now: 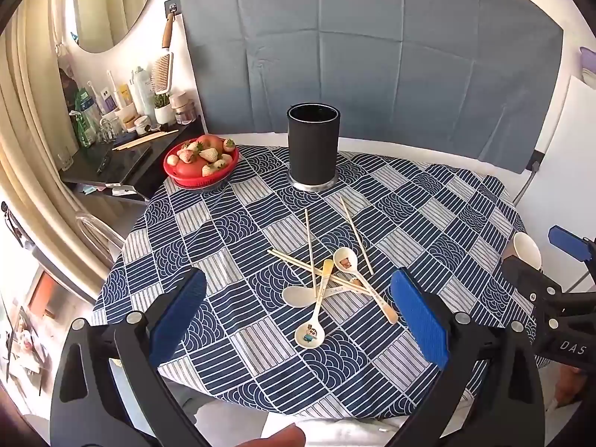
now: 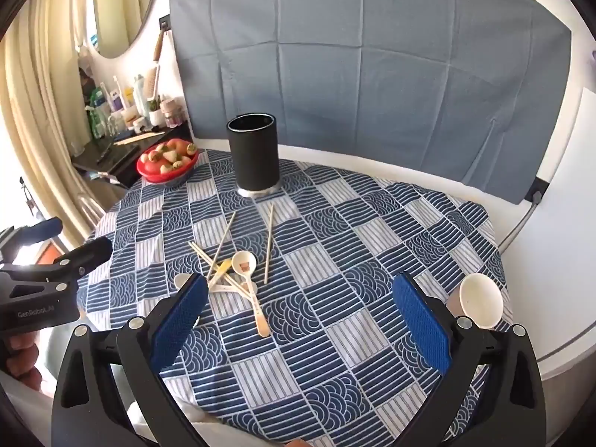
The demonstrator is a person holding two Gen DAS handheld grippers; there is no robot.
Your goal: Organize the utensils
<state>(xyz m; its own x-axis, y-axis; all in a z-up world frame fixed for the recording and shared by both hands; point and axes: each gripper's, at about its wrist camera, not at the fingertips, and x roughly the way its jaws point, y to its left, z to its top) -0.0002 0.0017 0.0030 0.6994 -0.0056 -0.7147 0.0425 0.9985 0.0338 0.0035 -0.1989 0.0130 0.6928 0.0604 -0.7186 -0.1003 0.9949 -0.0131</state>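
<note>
The round surface wears a blue and white patterned cloth. In the middle of it lies a messy pile: thin pale wooden chopsticks crossed over small white spoons with cartoon pictures. Behind the pile stands a tall black round holder with a silver foot, open at the top and, as far as the pictures show, with nothing in it. A red bowl of strawberries and tomatoes sits to the left of the holder. A white paper cup lies on its side near the right edge.

Things could go wrong here. The chopsticks and spoons lie across each other, so pulling one out could drag or flip the others. The chopsticks are thin and lie flat on the soft cloth, so the jaws could slip off them or pinch the cloth too. The holder is tall, so a bump could tip it. A spoon dropped from high up might crack.

The left gripper hangs over the near side of the pile and tilts down toward it. Its jaws are spread wide and hold nothing. The right gripper tilts down the same way, off to the right of the pile. Its jaws are spread wide too, over bare cloth.
</note>
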